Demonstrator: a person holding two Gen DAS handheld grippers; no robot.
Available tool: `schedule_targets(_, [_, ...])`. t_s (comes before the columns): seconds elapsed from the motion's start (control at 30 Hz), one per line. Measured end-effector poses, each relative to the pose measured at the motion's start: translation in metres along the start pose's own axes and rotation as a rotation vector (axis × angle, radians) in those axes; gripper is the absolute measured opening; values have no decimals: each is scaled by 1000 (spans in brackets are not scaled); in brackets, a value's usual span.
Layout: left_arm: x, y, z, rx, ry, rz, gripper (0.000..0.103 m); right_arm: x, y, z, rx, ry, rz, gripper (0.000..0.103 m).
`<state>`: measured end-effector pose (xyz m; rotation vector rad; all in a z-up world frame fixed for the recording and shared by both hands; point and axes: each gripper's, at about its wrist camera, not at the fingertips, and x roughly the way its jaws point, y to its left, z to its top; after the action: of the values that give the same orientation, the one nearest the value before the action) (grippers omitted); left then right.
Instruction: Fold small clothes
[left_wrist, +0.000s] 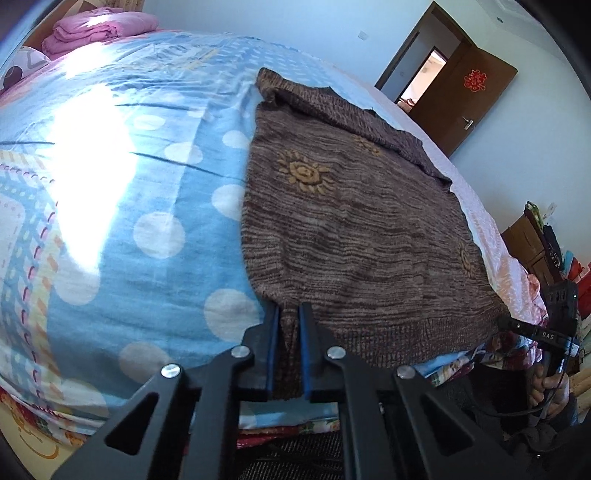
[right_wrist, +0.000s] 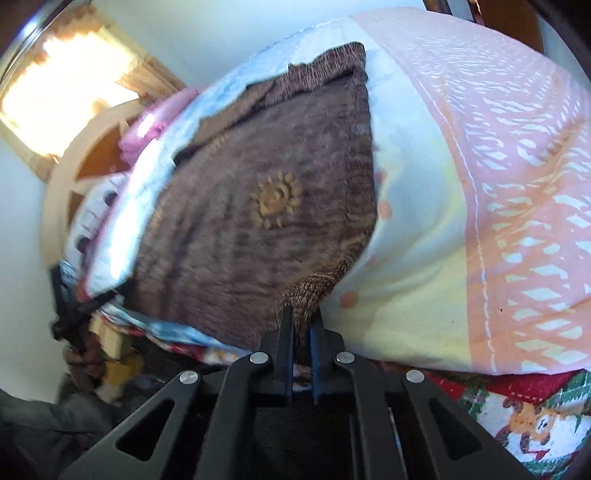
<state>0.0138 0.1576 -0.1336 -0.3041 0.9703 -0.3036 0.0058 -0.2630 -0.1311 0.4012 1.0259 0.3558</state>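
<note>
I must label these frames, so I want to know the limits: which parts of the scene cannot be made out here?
- Left wrist view: the brown knitted sweater has its near hem corner hidden between the left gripper fingers.
- Right wrist view: motion blur smears the sweater's knit and the wooden headboard.
- Right wrist view: the right gripper covers the other hem corner.
- Both views: sleeves folded, underside unseen.

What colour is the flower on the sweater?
Tan-yellow flower on the brown knit sweater, clearest in the left wrist view.
</note>
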Motion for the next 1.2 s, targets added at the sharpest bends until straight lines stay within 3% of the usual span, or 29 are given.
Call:
schedule_targets(0.23, [-9, -23, 51, 24, -62, -79, 10, -18, 5, 54, 78, -104, 199, 5])
schedule_targets(0.37, [-3, -28, 102, 6, -104, -102, 8, -10, 10, 99, 73, -170, 185, 5])
schedule_targets(0.53, [21, -23, 159, -8, -144, -68, 8, 15, -4, 152, 143, -222, 143, 5])
schedule_targets(0.63, [41, -21, 181, -7, -130, 3, 8, 40, -19, 170, 195, -223, 112, 6])
schedule_targets(0.7, [44, -20, 189, 10, -131, 23, 6, 48, -29, 176, 201, -233, 45, 6])
schedule_targets(0.77, [39, -21, 189, 54, -108, -45, 7, 54, -35, 177, 213, -230, 37, 6])
schedule_targets(0.83, [34, -29, 179, 159, -70, -67, 18, 54, -41, 175, 230, -216, 33, 11])
schedule_targets(0.9, [33, -38, 163, 269, -32, -44, 53, 47, -43, 168, 217, -233, 5, 25])
schedule_targets(0.97, [34, -44, 140, 362, 14, -60, 64, 37, -38, 160, 174, -265, -7, 42])
schedule_targets(1.1, [51, -57, 101, 509, 92, -32, 64, 16, -30, 142, 125, -304, -12, 43])
schedule_targets(1.2, [67, -64, 84, 549, 148, -43, 64, 8, -28, 133, 118, -301, -19, 43])
